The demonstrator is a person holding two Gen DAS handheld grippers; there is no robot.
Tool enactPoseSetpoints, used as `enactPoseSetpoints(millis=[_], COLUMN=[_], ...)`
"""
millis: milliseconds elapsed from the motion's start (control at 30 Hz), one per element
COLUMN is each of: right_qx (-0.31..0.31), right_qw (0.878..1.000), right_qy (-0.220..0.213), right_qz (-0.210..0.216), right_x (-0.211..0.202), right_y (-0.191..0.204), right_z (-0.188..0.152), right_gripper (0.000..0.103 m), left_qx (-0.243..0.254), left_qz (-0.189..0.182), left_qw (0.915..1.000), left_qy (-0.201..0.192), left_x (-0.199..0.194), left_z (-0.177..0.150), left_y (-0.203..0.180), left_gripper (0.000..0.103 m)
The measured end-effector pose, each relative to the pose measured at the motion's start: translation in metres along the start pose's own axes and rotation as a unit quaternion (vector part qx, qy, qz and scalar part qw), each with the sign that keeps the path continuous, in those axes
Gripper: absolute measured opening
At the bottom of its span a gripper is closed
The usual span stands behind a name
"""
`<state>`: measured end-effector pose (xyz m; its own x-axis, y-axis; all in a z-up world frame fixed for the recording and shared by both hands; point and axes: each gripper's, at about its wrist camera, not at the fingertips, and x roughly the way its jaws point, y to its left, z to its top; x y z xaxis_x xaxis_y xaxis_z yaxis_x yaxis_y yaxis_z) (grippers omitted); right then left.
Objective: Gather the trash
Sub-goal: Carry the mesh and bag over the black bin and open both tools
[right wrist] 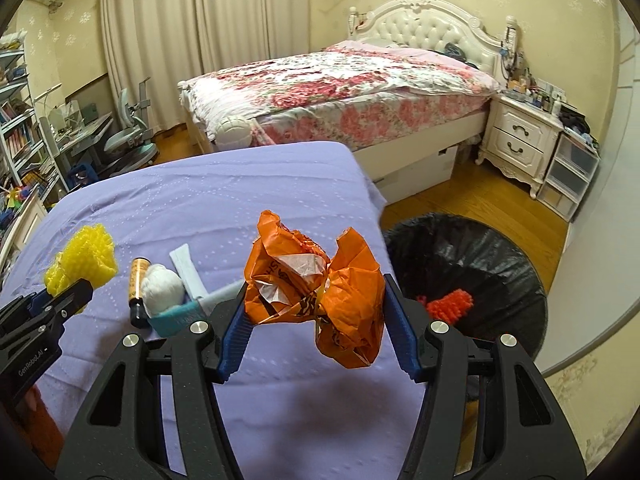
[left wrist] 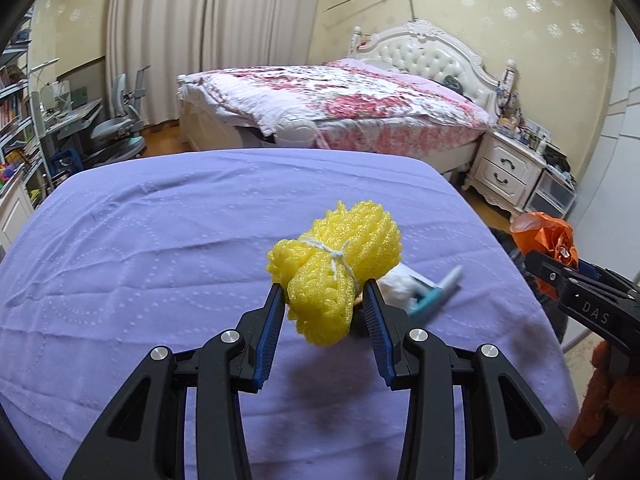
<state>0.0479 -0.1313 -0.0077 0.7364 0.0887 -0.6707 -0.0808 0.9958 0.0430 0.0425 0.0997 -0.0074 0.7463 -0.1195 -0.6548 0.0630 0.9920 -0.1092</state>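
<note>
My left gripper is shut on a yellow foam net bundle tied with white string, held above the purple cloth table. My right gripper is shut on a crumpled orange plastic bag, held above the table's right edge. The yellow bundle also shows in the right wrist view; the orange bag also shows in the left wrist view. On the table lie a white wad, a yellow battery, a white tube and a teal piece.
A bin lined with a black bag stands on the wooden floor right of the table, with an orange fuzzy item inside. A bed, a white nightstand and a desk with chair stand beyond.
</note>
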Motion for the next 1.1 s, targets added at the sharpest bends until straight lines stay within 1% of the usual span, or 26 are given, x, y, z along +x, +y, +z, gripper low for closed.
enactPoseSetpoints(millis=[300, 533, 800, 967, 1100], right_qx=[0.035, 0.052, 0.08, 0.089, 0.1], right_qw=[0.999, 0.996, 0.992, 0.99, 0.988], right_qy=[-0.007, -0.009, -0.007, -0.007, -0.009], right_qz=[-0.04, -0.077, -0.095, -0.109, -0.117], right_x=[-0.011, -0.008, 0.005, 0.011, 0.016], right_y=[-0.047, -0.079, -0.114, -0.127, -0.137], right_z=[-0.014, -0.018, -0.017, -0.014, -0.011], right_gripper=[0.058, 0.058, 0.059, 0.059, 0.059], left_qx=[0.046, 0.078, 0.101, 0.107, 0.119], left_qz=[-0.044, -0.07, -0.082, -0.086, -0.09], left_qw=[0.998, 0.9945, 0.9914, 0.9904, 0.9888], left_qy=[-0.001, 0.004, 0.012, 0.016, 0.012], left_x=[0.011, 0.028, 0.051, 0.065, 0.072], left_z=[0.003, 0.003, 0.008, 0.015, 0.019], left_y=[-0.067, -0.115, -0.153, -0.171, -0.188], left_gripper=[0.041, 0.041, 0.041, 0.041, 0.041])
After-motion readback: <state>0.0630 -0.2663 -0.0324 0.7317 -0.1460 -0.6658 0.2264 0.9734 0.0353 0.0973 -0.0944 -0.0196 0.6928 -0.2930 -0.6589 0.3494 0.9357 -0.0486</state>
